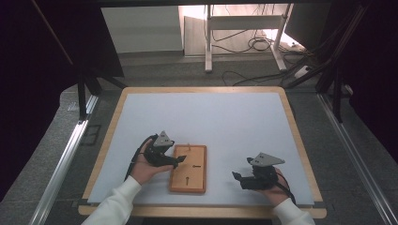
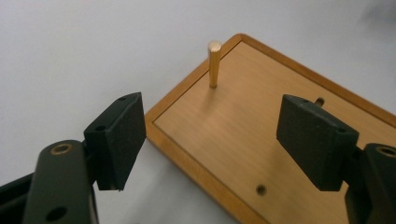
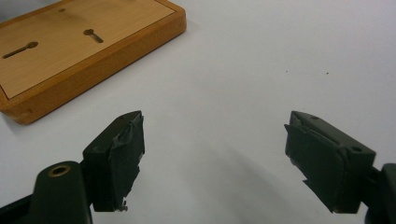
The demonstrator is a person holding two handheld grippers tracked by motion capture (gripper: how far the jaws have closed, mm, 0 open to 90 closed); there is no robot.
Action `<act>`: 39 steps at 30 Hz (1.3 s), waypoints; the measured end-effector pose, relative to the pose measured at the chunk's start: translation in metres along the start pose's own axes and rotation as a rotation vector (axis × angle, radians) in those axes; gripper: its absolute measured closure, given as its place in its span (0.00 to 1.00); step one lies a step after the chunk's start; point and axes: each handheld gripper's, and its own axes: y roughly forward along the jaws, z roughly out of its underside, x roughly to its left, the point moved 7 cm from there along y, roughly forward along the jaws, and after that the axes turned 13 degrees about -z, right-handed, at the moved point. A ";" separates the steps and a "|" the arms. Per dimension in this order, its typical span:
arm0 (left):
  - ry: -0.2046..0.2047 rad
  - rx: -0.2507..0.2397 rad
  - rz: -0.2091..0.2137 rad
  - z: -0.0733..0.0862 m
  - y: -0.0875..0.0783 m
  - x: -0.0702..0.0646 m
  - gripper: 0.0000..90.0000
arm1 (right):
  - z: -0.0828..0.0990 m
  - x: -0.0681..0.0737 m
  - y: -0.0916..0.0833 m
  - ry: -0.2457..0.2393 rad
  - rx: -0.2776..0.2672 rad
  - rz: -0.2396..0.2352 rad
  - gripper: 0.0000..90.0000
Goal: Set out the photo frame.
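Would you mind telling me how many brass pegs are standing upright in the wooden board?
1. The upright brass peg stands near the far left corner of the wooden board; gripper pads may hide others.

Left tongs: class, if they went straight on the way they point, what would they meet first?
Probably the wooden board, whose near edge lies between the open left tongs; the upright brass peg stands farther along, though depth is uncertain.

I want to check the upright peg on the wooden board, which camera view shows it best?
The left gripper view: the brass peg stands close and sharp near a corner of the wooden board, full height. The high view shows it as a tiny sliver. The right gripper view gives the board's keyhole slots instead.
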 end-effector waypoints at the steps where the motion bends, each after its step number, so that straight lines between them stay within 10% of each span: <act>1: -0.002 0.001 0.003 -0.002 0.002 0.000 0.28 | 0.000 0.000 0.000 0.000 -0.001 0.000 0.22; 14: 0.021 0.015 0.040 -0.016 0.037 -0.002 0.42 | 0.000 0.001 0.000 -0.006 0.004 0.001 0.22; 39: 0.032 -0.015 0.073 -0.018 0.047 -0.002 0.83 | 0.001 0.004 0.003 -0.020 0.017 -0.002 0.22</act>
